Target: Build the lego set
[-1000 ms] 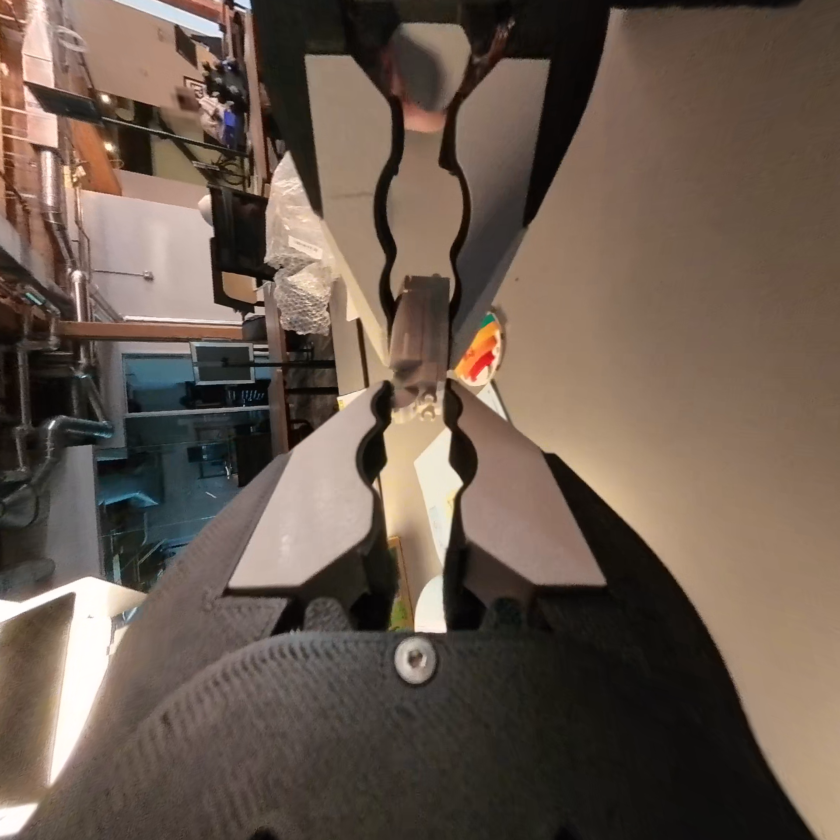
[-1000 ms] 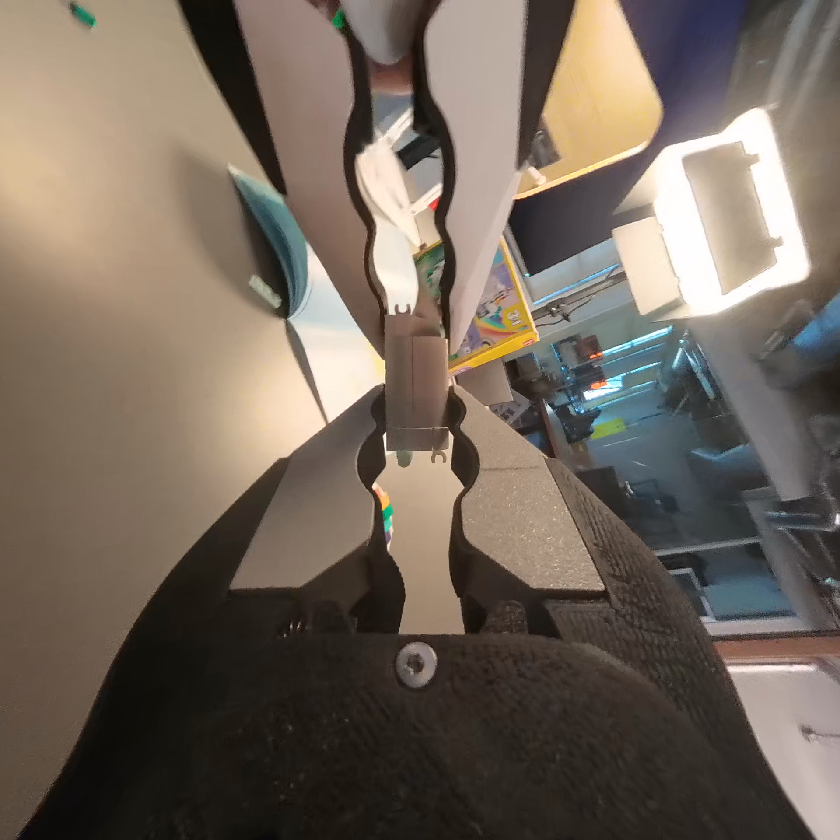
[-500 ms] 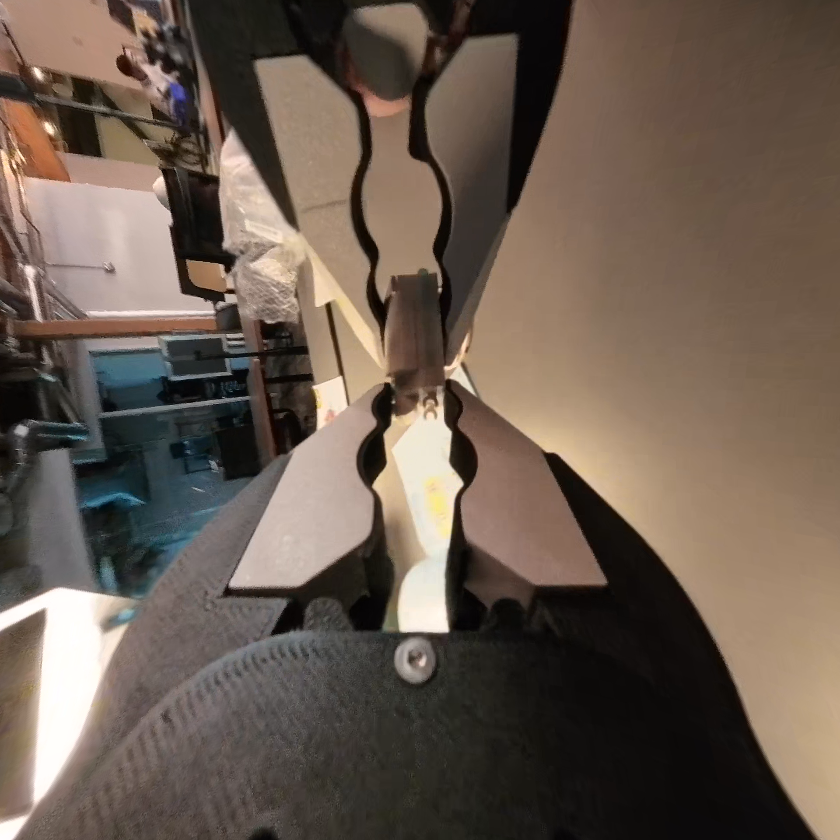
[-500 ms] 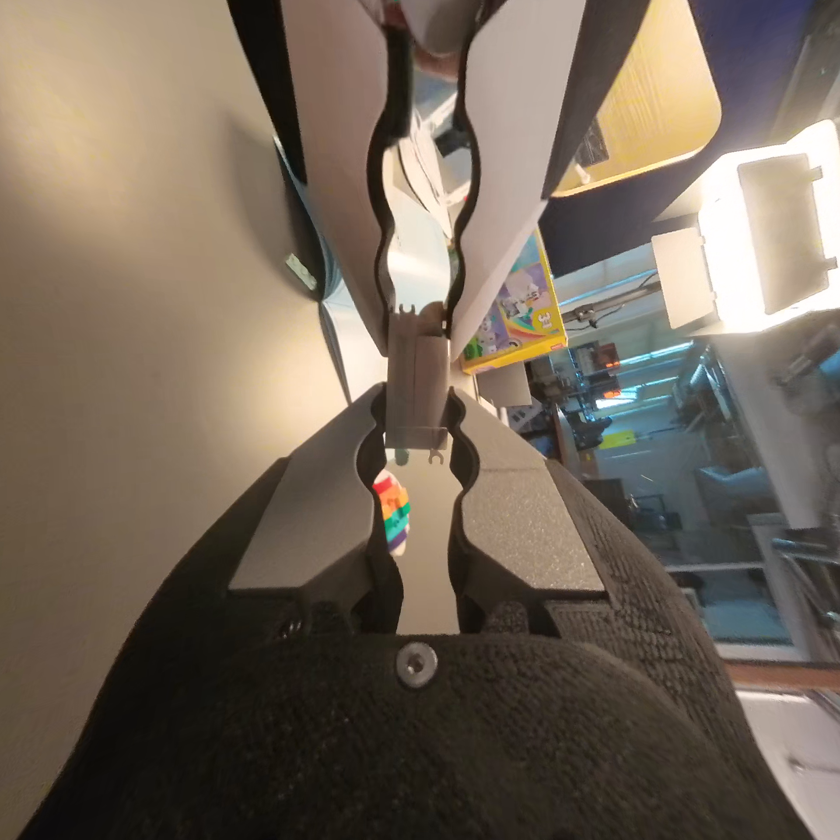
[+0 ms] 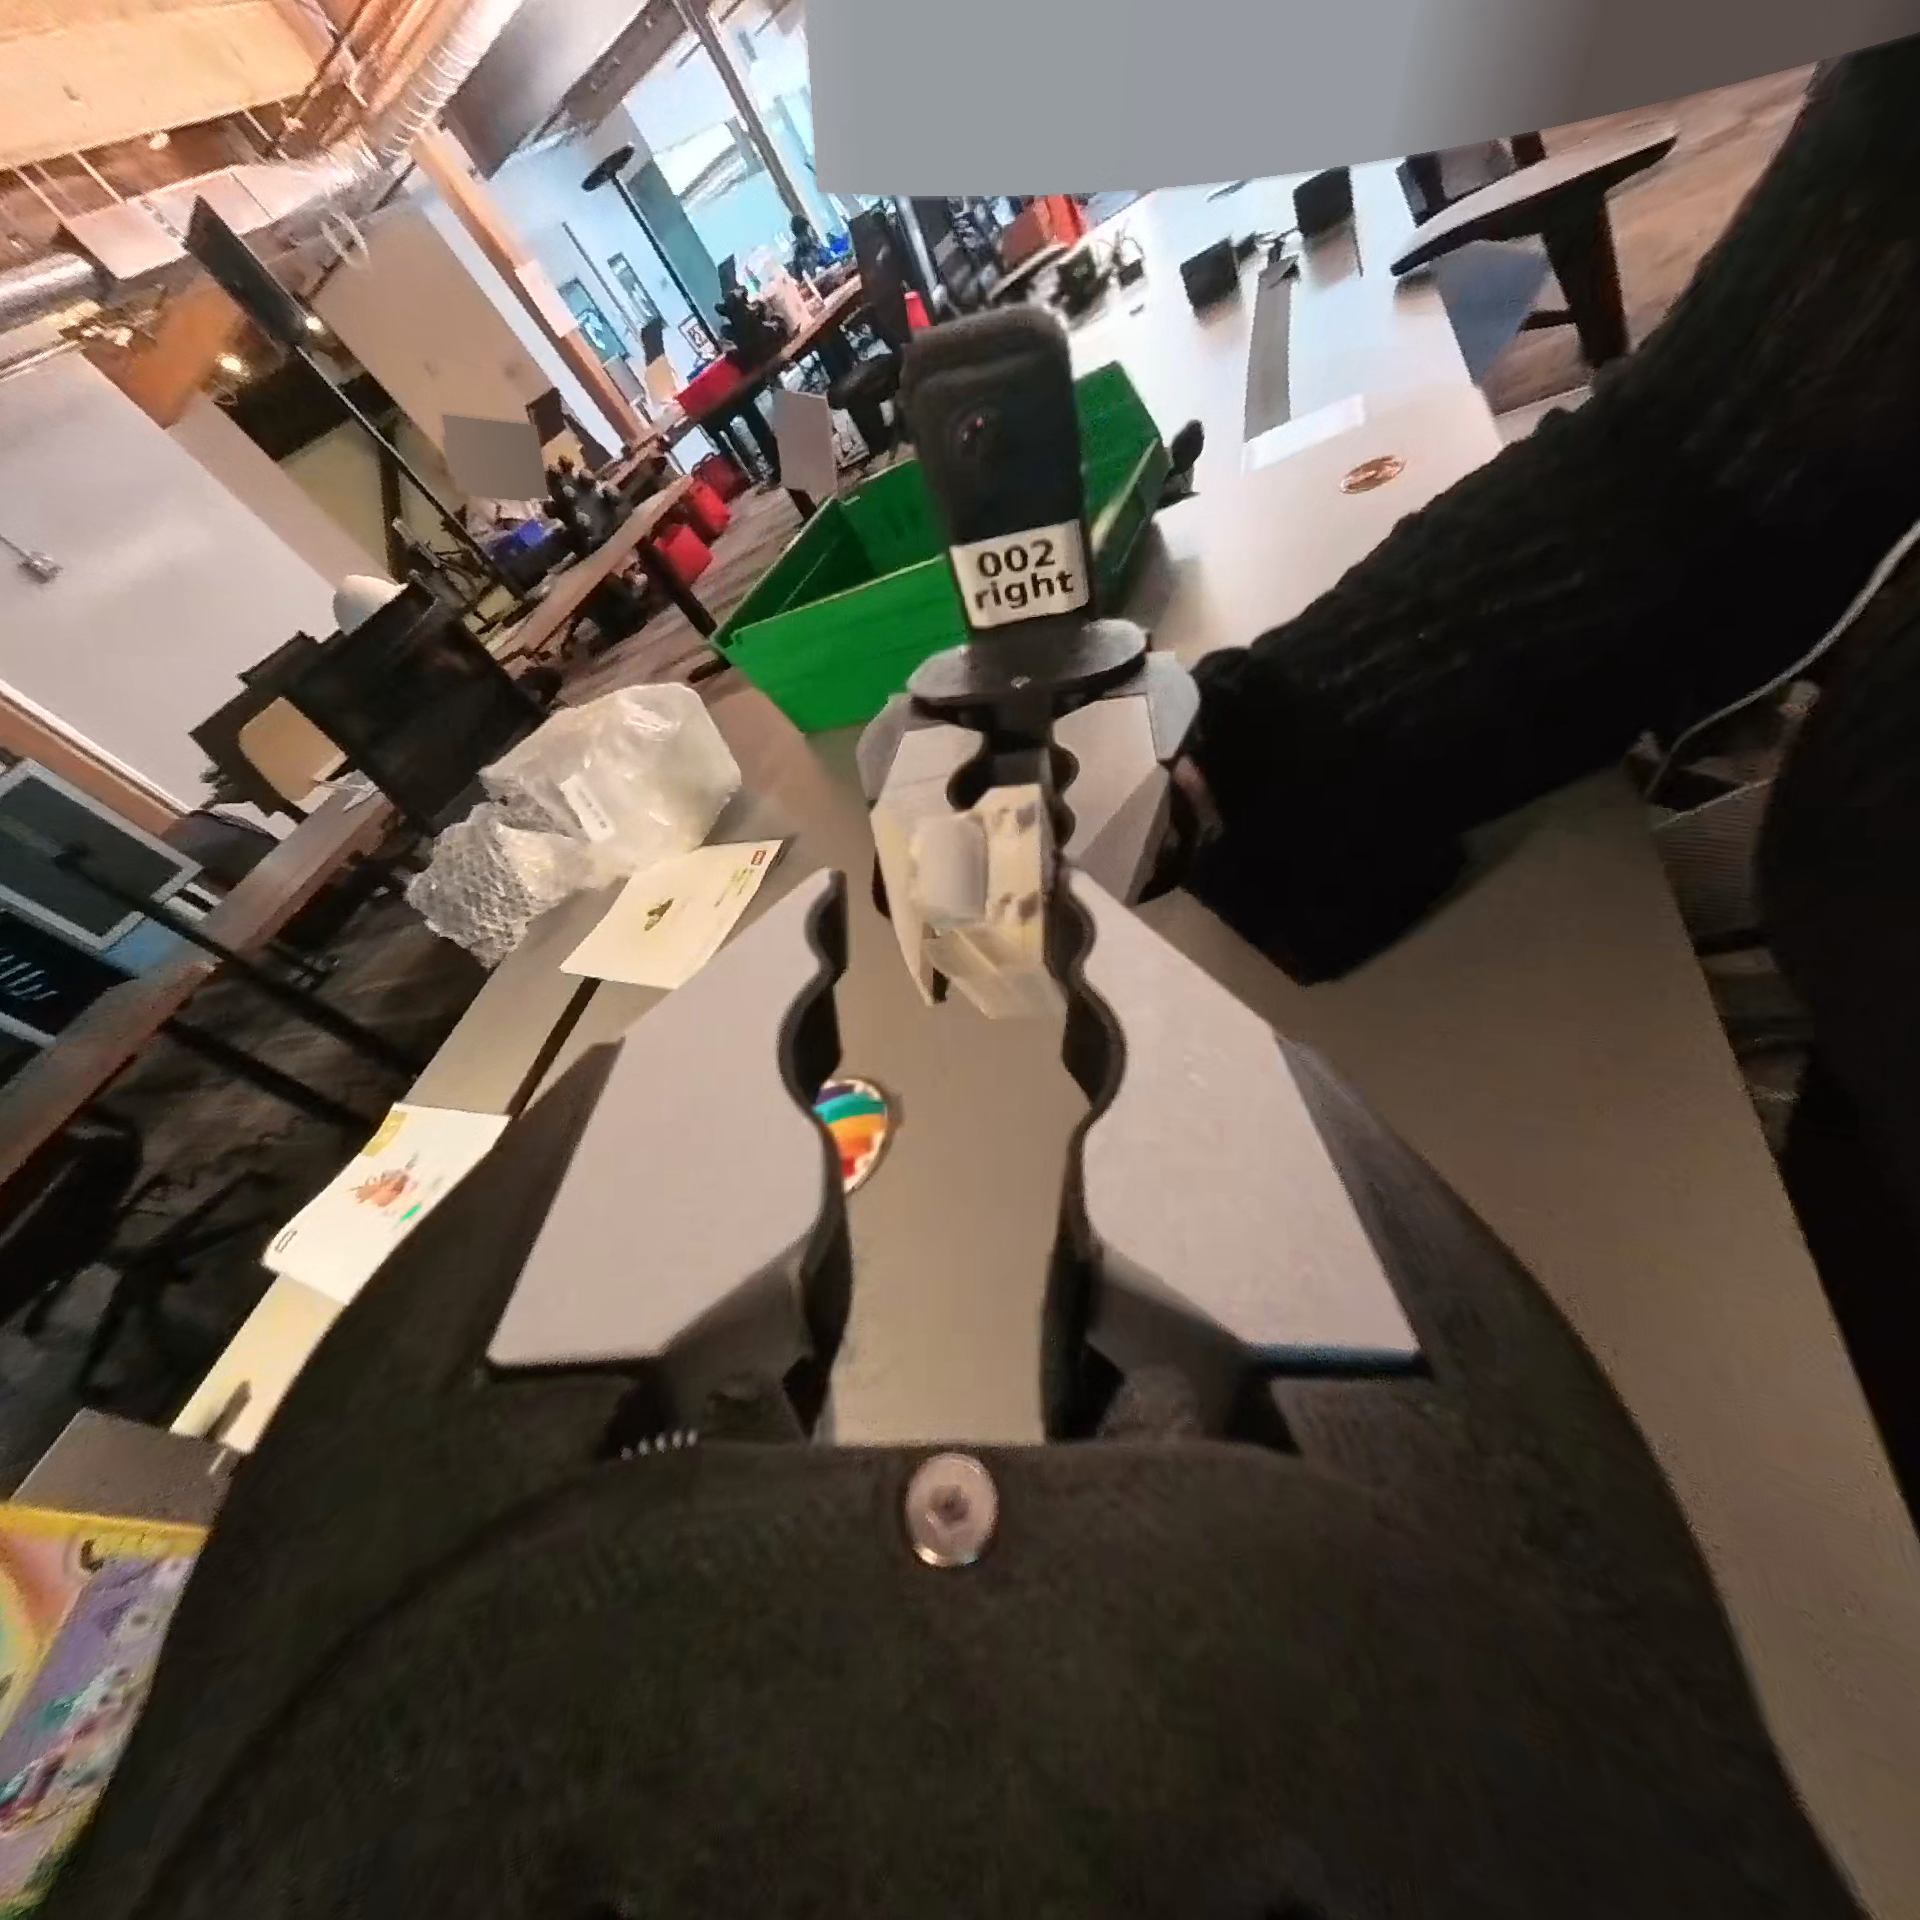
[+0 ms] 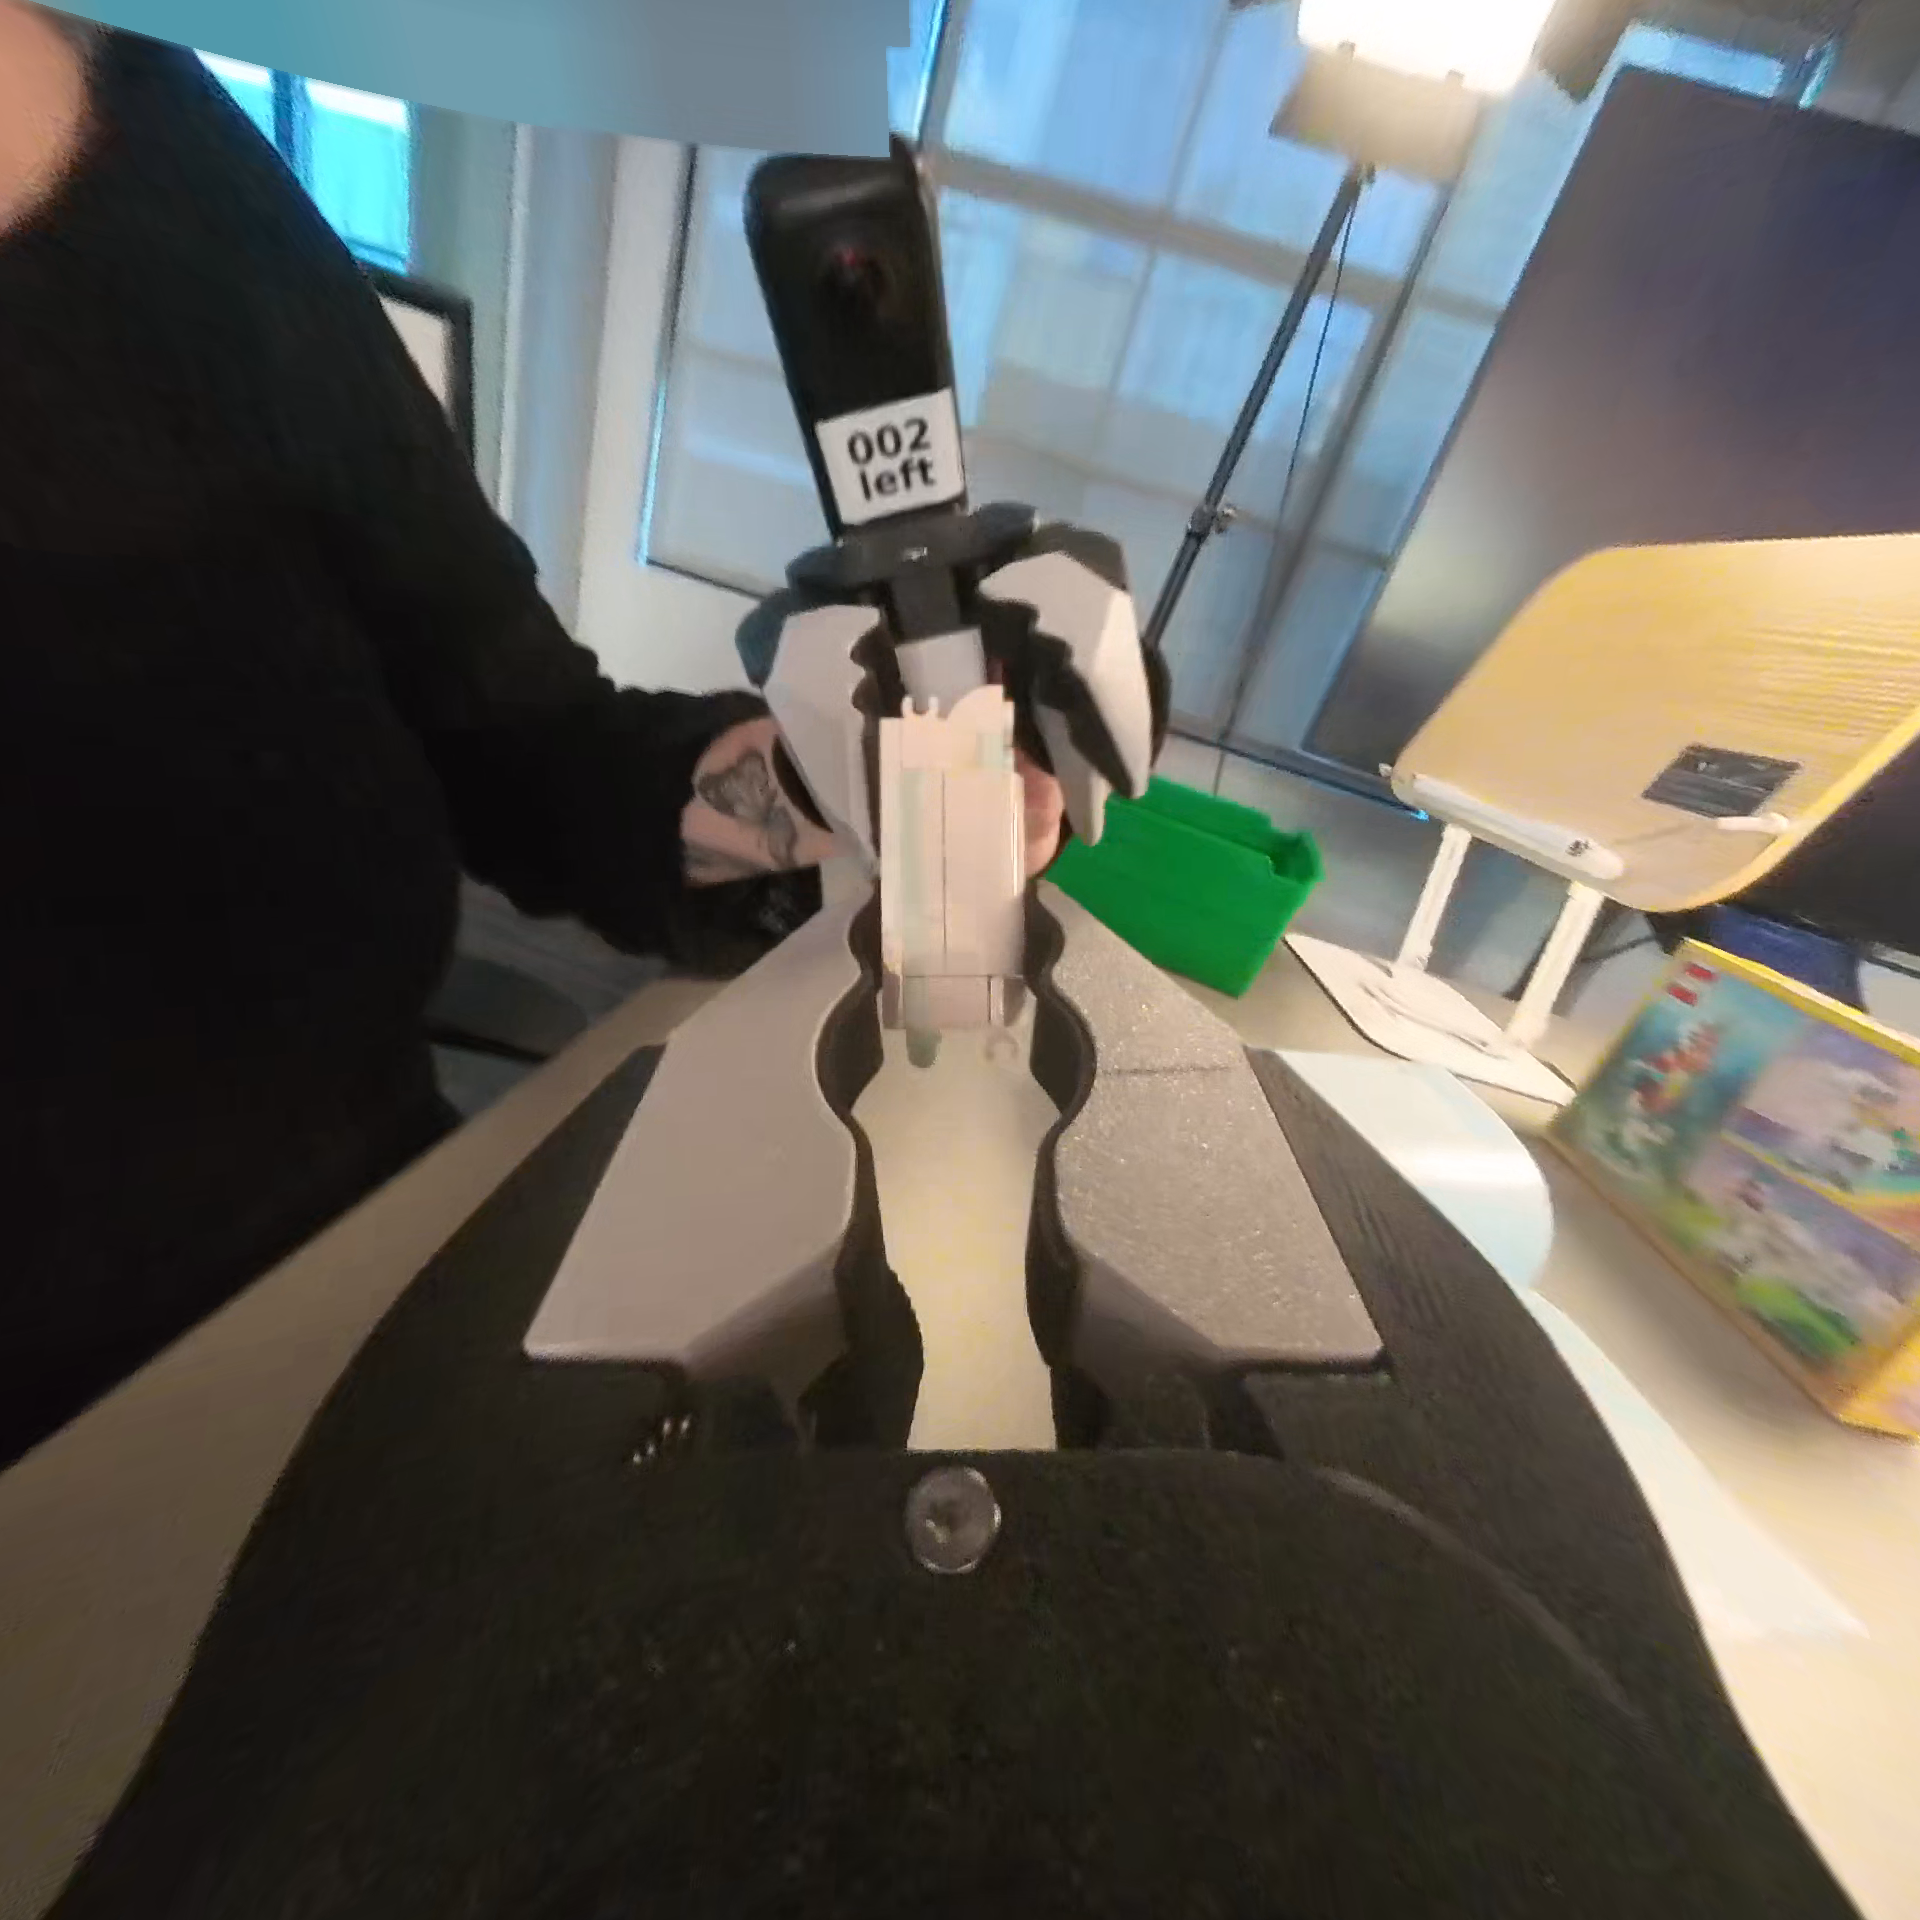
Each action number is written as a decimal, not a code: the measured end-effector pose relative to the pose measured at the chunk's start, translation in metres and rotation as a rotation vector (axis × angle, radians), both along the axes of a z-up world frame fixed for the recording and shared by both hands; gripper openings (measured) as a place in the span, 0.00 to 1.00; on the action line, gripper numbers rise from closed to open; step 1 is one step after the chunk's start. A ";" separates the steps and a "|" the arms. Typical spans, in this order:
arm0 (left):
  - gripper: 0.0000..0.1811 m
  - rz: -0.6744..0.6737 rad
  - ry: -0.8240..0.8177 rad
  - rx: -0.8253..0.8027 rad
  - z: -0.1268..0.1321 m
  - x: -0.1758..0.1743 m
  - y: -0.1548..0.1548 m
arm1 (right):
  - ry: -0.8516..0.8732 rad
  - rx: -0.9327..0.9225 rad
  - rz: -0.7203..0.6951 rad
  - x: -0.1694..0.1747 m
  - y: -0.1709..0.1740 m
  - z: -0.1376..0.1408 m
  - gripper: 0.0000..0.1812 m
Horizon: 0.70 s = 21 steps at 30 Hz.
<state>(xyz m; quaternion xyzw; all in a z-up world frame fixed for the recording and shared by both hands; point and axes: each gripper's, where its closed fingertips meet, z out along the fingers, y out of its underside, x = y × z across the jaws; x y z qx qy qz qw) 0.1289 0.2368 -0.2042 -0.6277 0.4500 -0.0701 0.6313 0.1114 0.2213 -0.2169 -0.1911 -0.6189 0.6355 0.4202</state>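
The left claw (image 5: pixel 948 904) stands released, its fingers spread wider than the white lego assembly (image 5: pixel 982 883) raised in front of it. Its own camera shows that piece pinched from the far side by the right claw (image 6: pixel 951 935), which faces it above the grey table (image 5: pixel 1455 1091). The right wrist view confirms this: its fingers are clenched on the long white block, and the left claw's fingers flare apart behind the block's far end.

Only the left view takes in the table's left side. A corner of the colourful set box (image 5: pixel 73 1714) sits nearest, then two instruction sheets (image 5: pixel 384 1195), then clear plastic bags (image 5: pixel 603 800). A small rainbow-coloured piece (image 5: pixel 852 1132) lies on the table between the left claw's fingers. Beyond are a green bin (image 5: pixel 852 613) and, at right, a black sleeve (image 5: pixel 1455 675) reaching to the right claw.

Only the right view shows a bare hand (image 6: pixel 748 810) on the left claw's handle. Farther right are big windows, a lamp on a tripod (image 6: pixel 1382 94), a dark monitor (image 6: pixel 1714 364) and a pale wooden stand (image 6: pixel 1662 707).

The room is an open workshop with more tables.
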 end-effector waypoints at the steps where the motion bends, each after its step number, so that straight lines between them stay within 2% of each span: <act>1: 0.19 0.009 -0.002 0.009 0.001 0.002 0.000 | 0.003 -0.011 0.006 0.001 0.000 0.001 0.13; 7: 0.14 0.000 -0.042 0.019 0.002 0.008 -0.003 | 0.015 -0.004 0.010 0.003 -0.001 0.004 0.13; 10: 0.12 -0.055 -0.048 0.047 0.003 0.011 -0.013 | 0.034 0.058 0.001 0.005 -0.008 0.006 0.13; 13: 0.12 -0.055 -0.041 0.037 -0.002 0.009 -0.014 | 0.031 0.148 -0.055 0.002 -0.008 0.000 0.13; 16: 0.16 0.037 -0.136 -0.049 -0.013 -0.008 -0.003 | 0.047 0.259 -0.214 -0.010 0.007 -0.008 0.13; 17: 0.25 0.064 -0.169 -0.098 -0.018 -0.014 -0.001 | 0.073 0.347 -0.296 -0.014 0.013 -0.013 0.13; 18: 0.29 0.070 -0.212 -0.160 -0.024 -0.017 -0.001 | 0.100 0.458 -0.387 -0.018 0.021 -0.018 0.13; 21: 0.30 0.116 -0.370 -0.300 -0.034 -0.031 0.003 | 0.181 0.789 -0.607 -0.027 0.034 -0.030 0.13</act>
